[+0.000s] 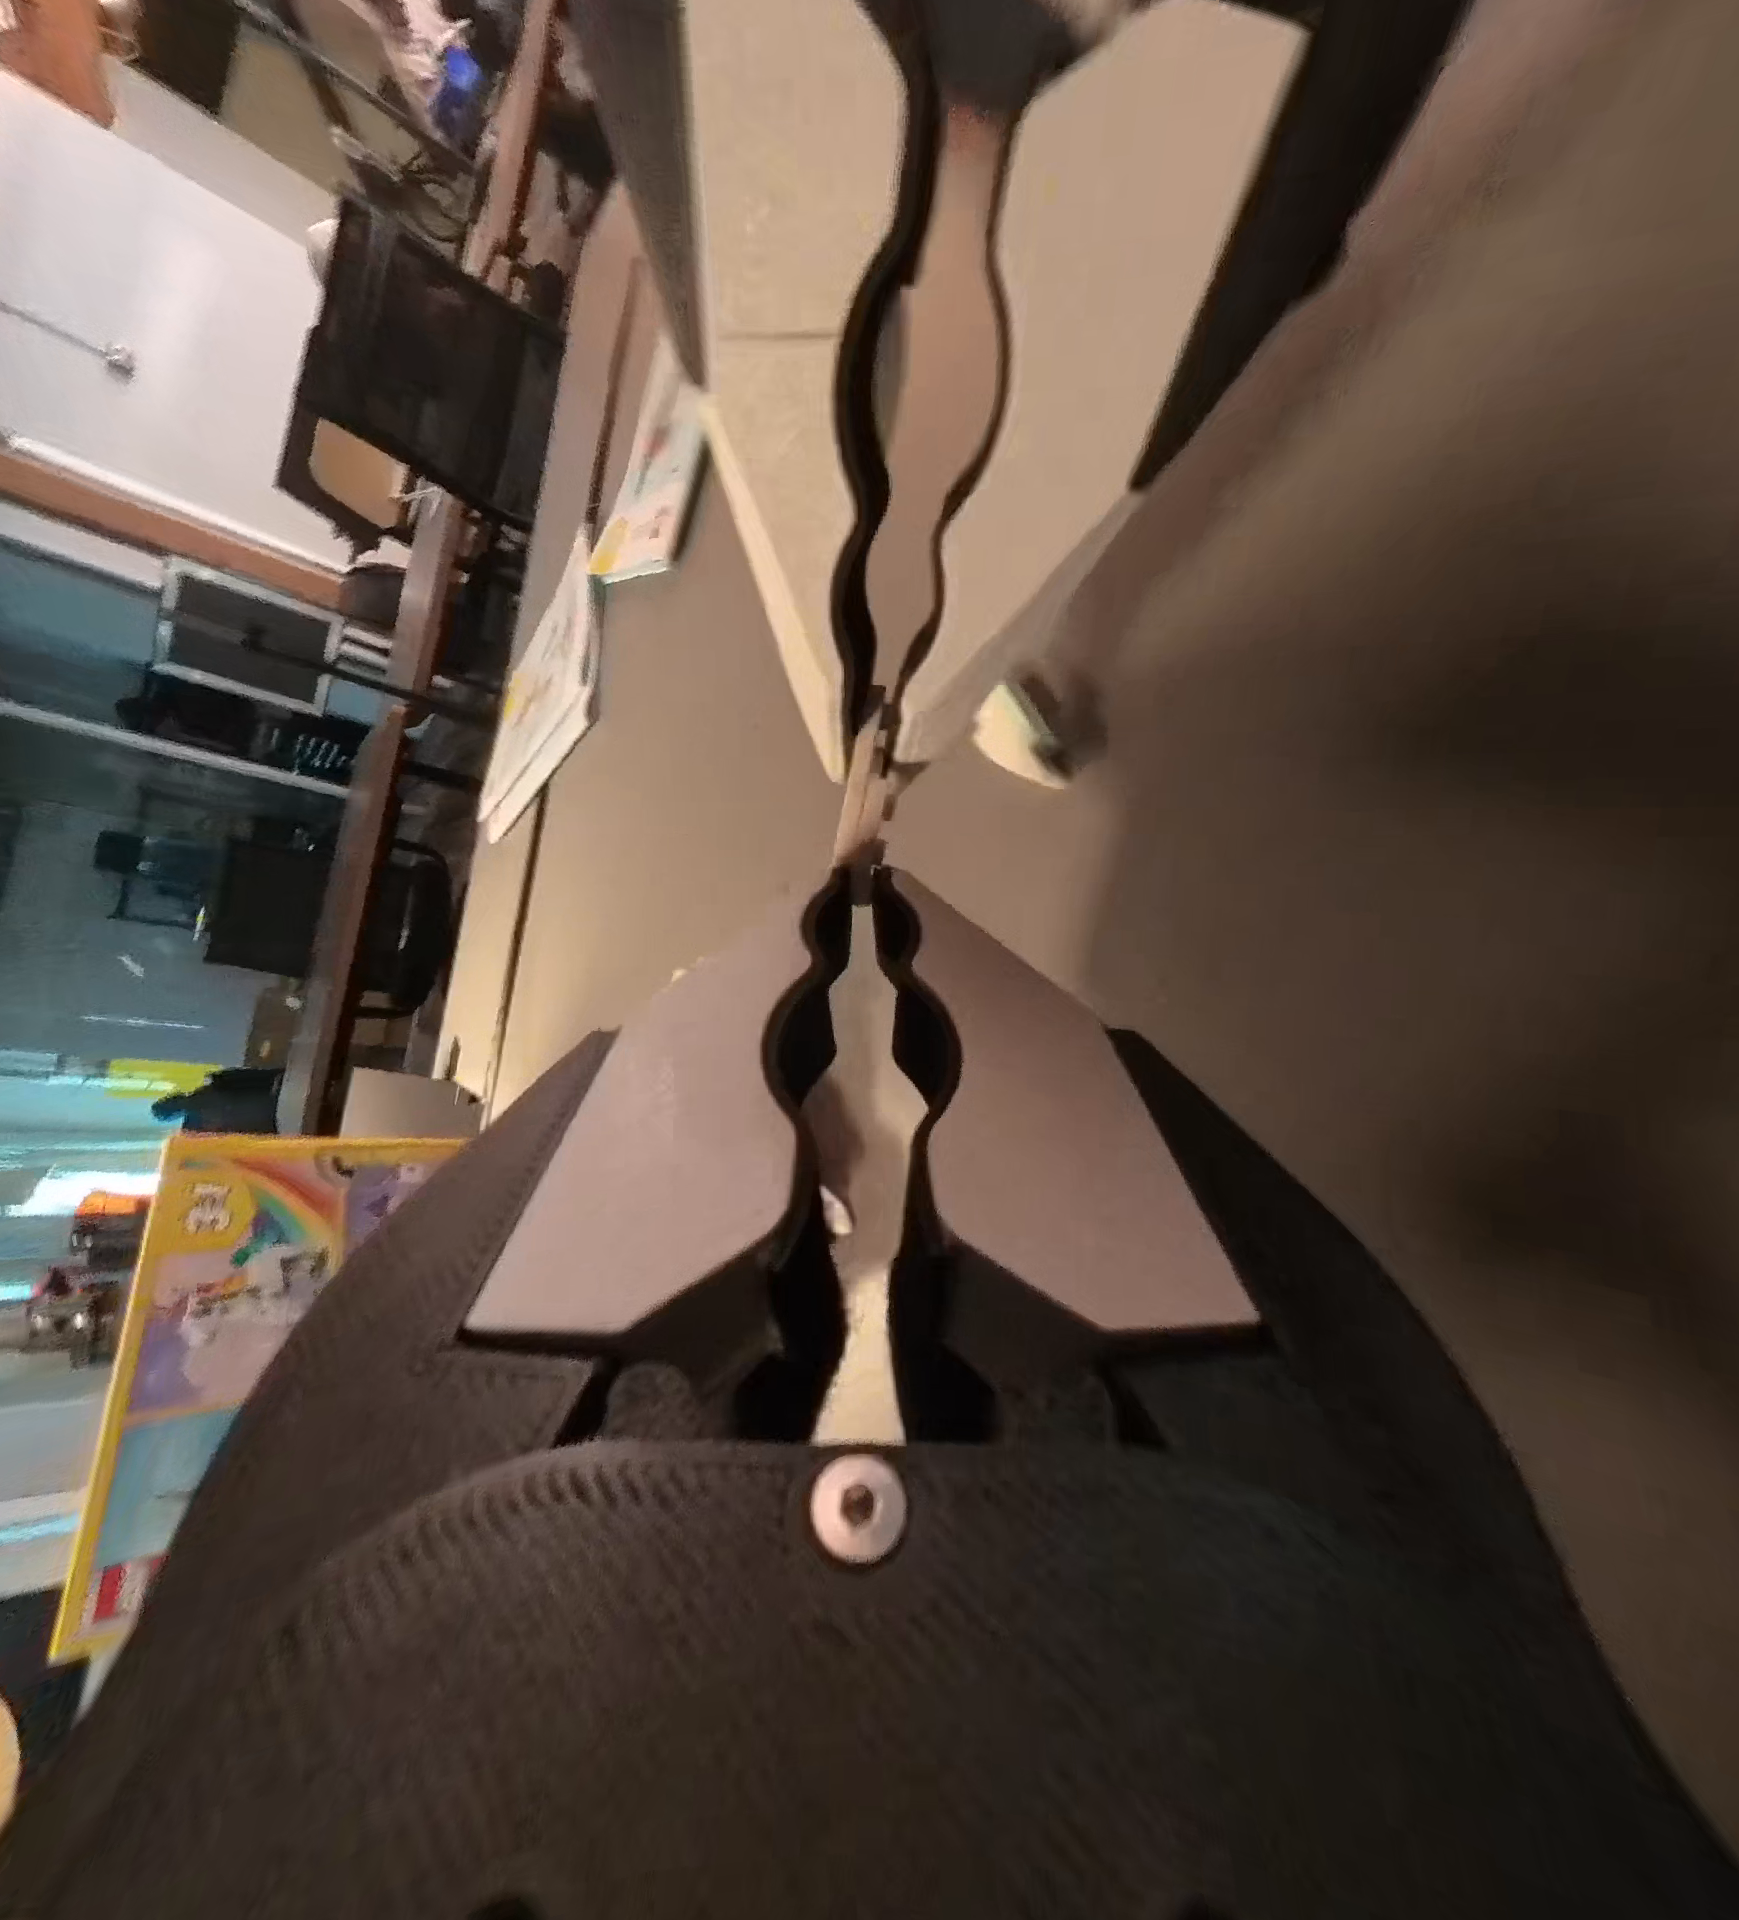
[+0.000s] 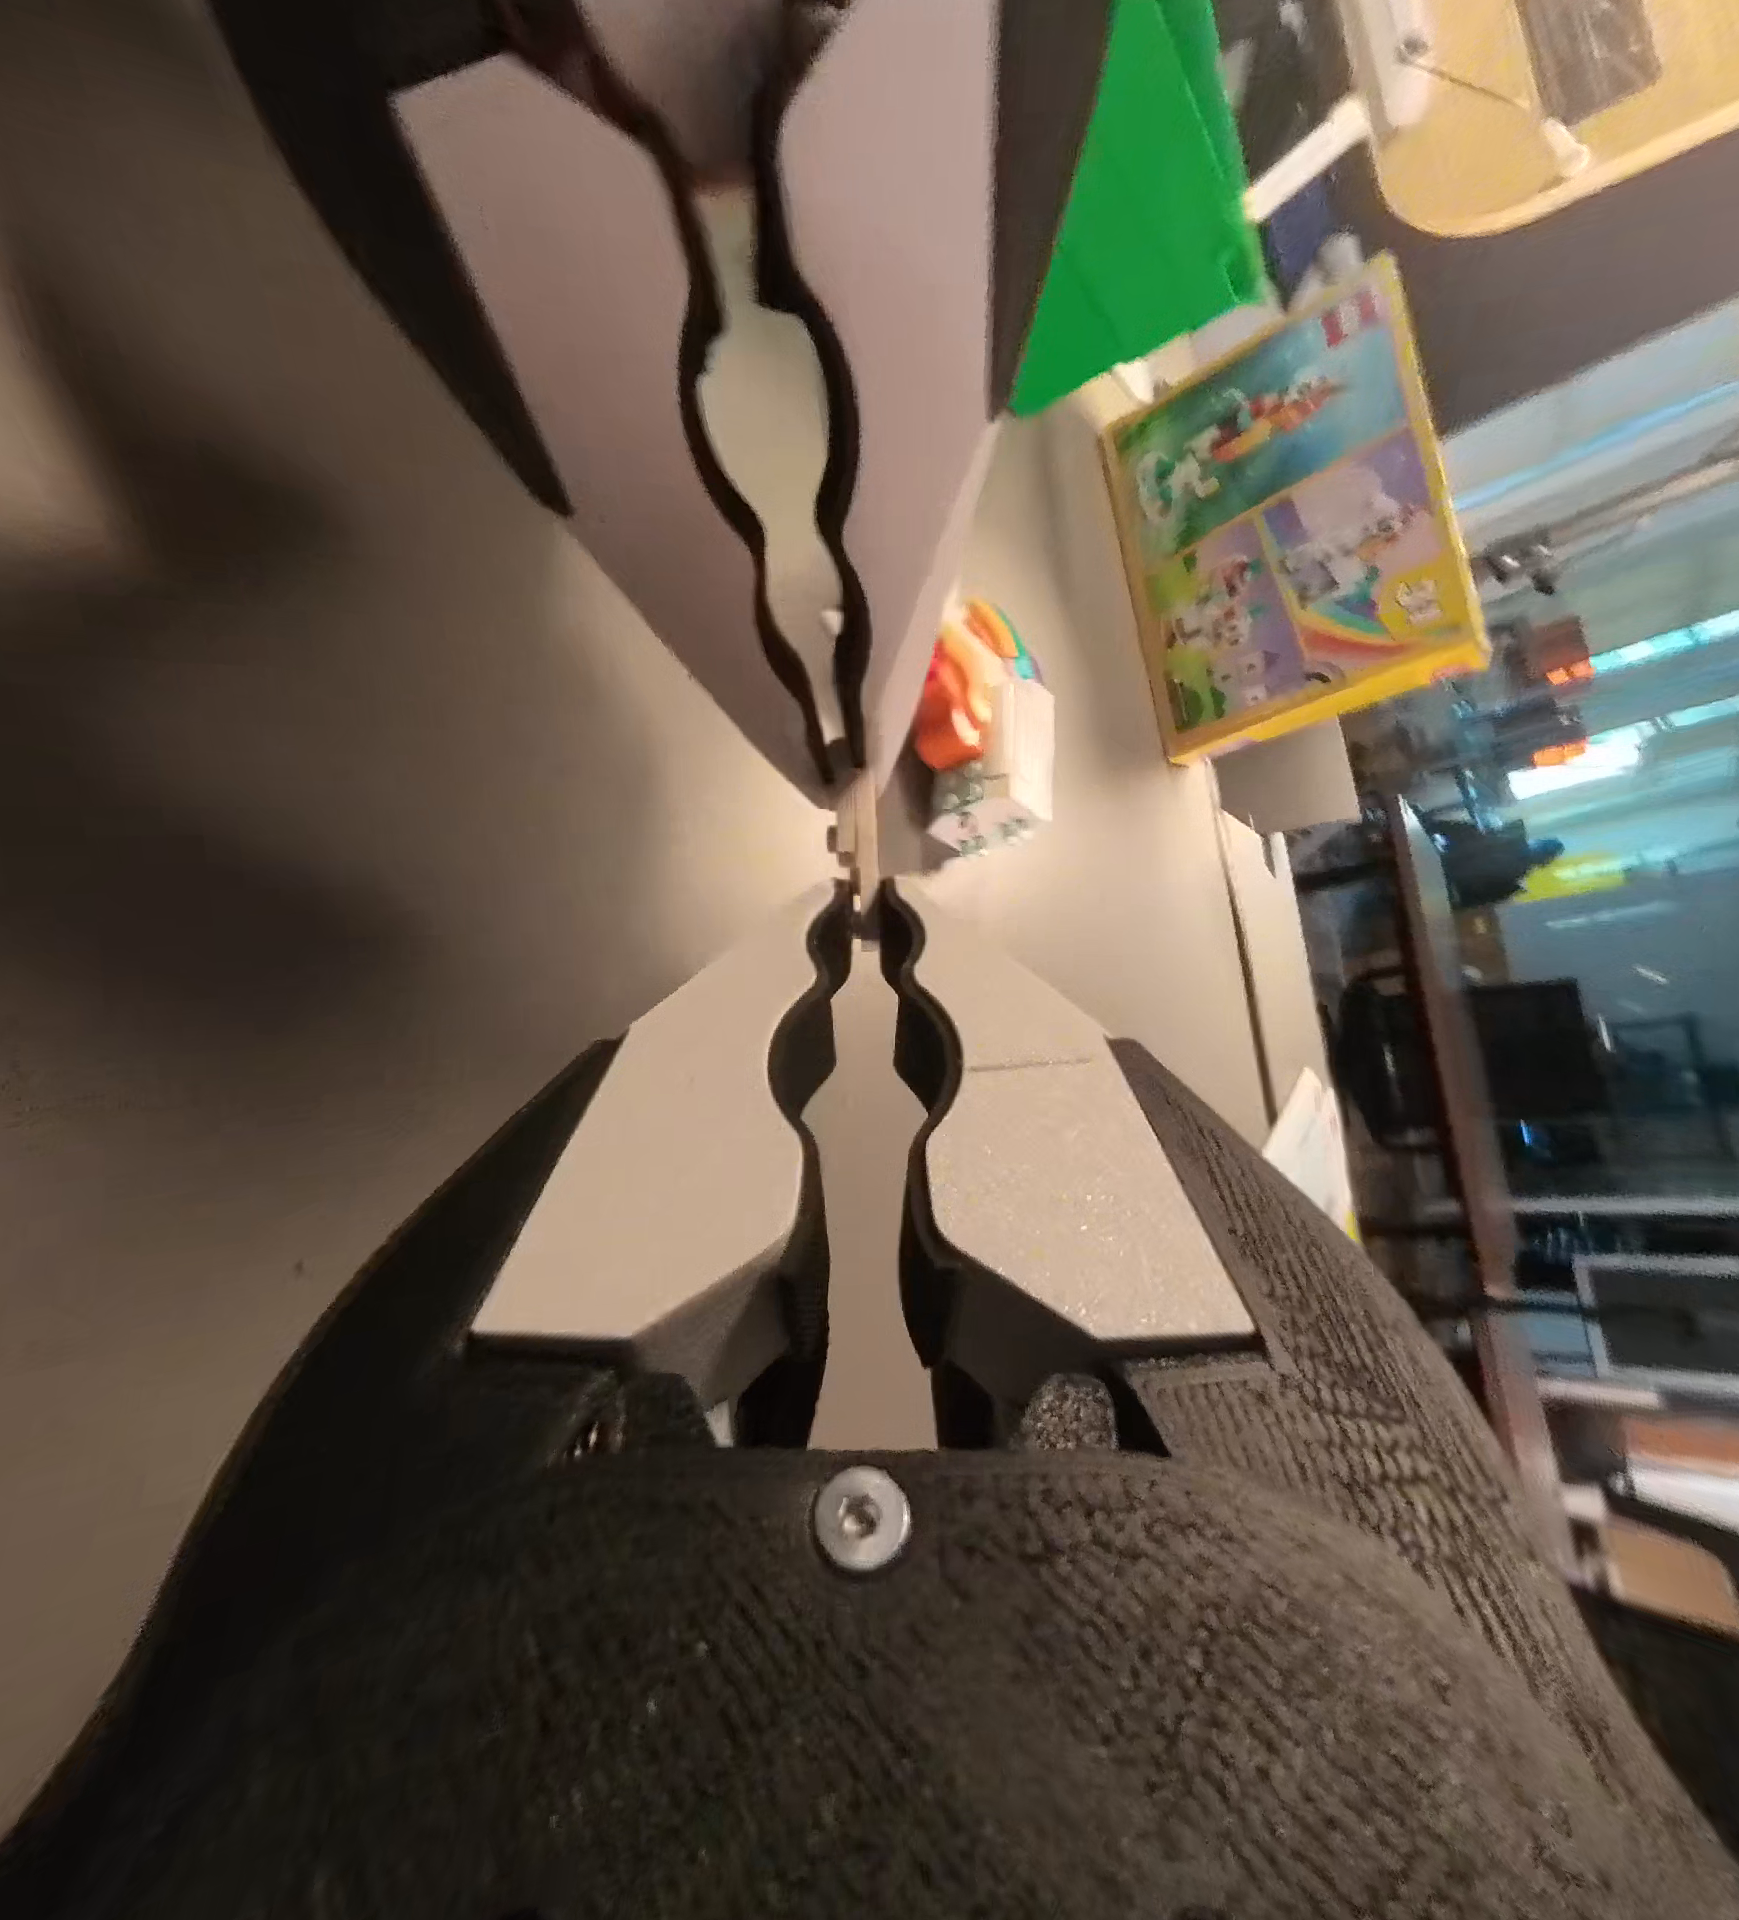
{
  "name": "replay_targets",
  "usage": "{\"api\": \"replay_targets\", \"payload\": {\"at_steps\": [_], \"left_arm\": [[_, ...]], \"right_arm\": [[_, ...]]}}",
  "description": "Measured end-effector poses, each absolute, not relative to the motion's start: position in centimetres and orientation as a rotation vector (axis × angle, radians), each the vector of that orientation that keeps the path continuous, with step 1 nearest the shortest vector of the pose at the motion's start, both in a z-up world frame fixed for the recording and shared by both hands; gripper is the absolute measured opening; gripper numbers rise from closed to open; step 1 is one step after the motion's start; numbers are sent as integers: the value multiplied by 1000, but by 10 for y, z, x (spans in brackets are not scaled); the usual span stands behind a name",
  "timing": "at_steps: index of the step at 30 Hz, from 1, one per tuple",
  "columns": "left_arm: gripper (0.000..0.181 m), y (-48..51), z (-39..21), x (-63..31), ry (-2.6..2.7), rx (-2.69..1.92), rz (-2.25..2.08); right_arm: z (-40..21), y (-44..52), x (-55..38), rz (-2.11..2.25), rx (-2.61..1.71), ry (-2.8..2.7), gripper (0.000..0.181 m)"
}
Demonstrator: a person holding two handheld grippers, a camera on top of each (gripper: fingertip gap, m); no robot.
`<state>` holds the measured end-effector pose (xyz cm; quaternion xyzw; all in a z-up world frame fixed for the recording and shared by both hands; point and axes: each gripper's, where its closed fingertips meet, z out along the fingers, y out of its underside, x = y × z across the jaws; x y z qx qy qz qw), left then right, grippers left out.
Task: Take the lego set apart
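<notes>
Landmark: pale lego piece (image 1: 863,805), small, thin and plate-like, held in the air between two facing tools above the grey table (image 1: 699,790)
Left gripper (image 1: 865,883): clenched on the near end of the piece, tips almost meeting around it
Right gripper (image 2: 860,914): clenched on the opposite end of that same piece (image 2: 857,831), nose to nose with the left
Rest of the set (image 2: 979,748): orange, white and green bricks in a small cluster on the table, just beside and behind the piece in the right wrist view
Set box (image 2: 1291,520): yellow-edged, standing well behind the piece
Handling: likely very light and rigid, smooth plastic, prone to slipping or snapping free suddenly; probably stacked plates clinging by studs
Where to hold: flat faces near each end, seam left clear between the tips
Next move, as judged: peel or twist apart rather than pull straight
Risk: piece popping out and flying off
</notes>
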<state>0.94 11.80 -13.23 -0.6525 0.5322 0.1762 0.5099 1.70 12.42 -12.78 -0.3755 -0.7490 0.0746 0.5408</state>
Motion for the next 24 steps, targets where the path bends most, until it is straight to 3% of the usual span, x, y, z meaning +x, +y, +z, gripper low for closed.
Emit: {"api": "replay_targets", "payload": {"at_steps": [5,10,15,21,24], "left_arm": [[3,121,-121,-1,1122,-1618,398],[4,129,-116,2,1055,-1607,350],[4,125,-66,-31,841,-1527,439],[4,71,27,-125,407,-1540,423],[4,58,14,-208,203,-1860,438]], "right_arm": [[-68,169,34,319,-1103,-1316,2],[-76,193,43,327,-1156,-1231,2],[-80,204,48,297,-1085,-1201,3],[-77,210,51,393,-1113,-1139,3],[-80,208,47,433,-1123,-1150,3]]}}
